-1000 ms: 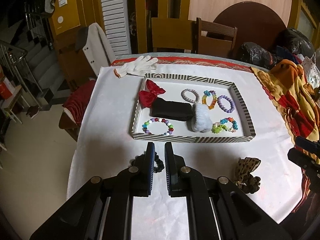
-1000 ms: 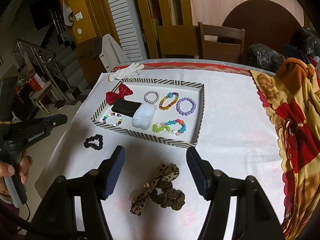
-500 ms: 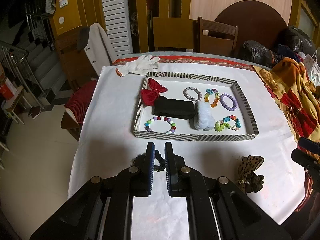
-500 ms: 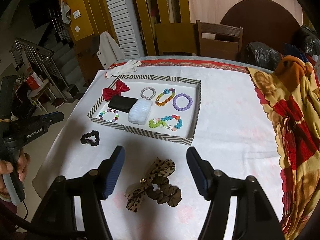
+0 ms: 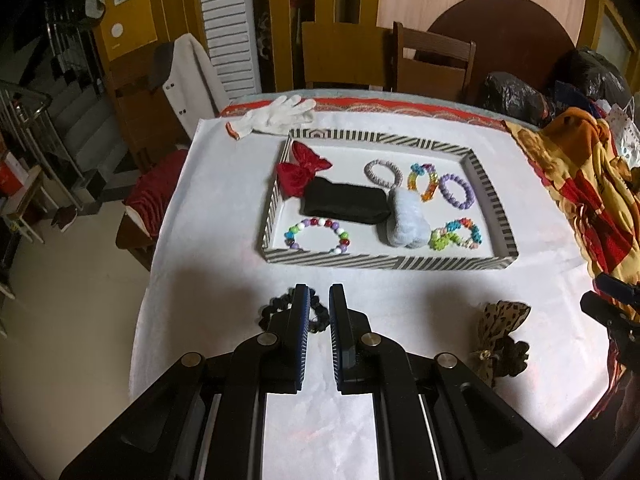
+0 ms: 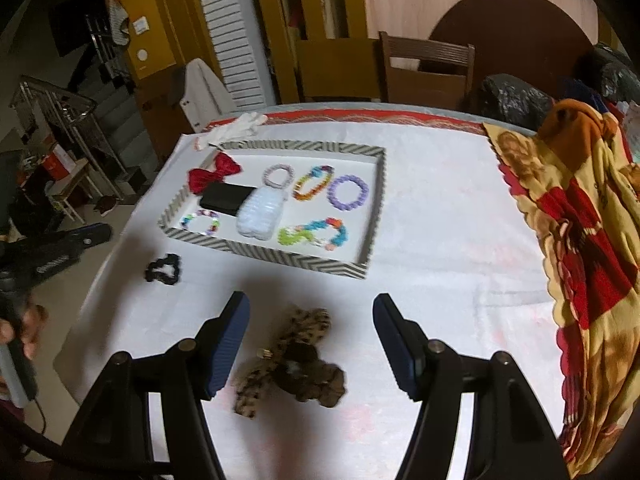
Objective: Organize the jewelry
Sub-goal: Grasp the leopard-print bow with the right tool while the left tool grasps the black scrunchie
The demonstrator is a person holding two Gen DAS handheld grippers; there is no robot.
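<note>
A striped tray (image 5: 384, 262) (image 6: 256, 249) on the white tablecloth holds a red bow (image 5: 301, 170), a black pouch (image 5: 345, 202), a pale fluffy scrunchie (image 5: 406, 222) and several bead bracelets. A black scrunchie (image 5: 276, 310) (image 6: 164, 269) lies in front of the tray, partly hidden behind my left gripper (image 5: 319, 300), whose jaws stand nearly shut with a narrow empty gap. A leopard-print scrunchie (image 6: 292, 360) (image 5: 500, 336) lies between the wide-open jaws of my right gripper (image 6: 311, 312).
A white glove (image 5: 276, 114) lies behind the tray. A patterned orange and red cloth (image 6: 580, 240) covers the table's right side. Chairs (image 5: 432, 60) stand behind the table. The table's left edge drops to the floor.
My right gripper has moved forward and down, so the leopard-print scrunchie now sits between its jaws. My left gripper has drawn back a little from the tray.
</note>
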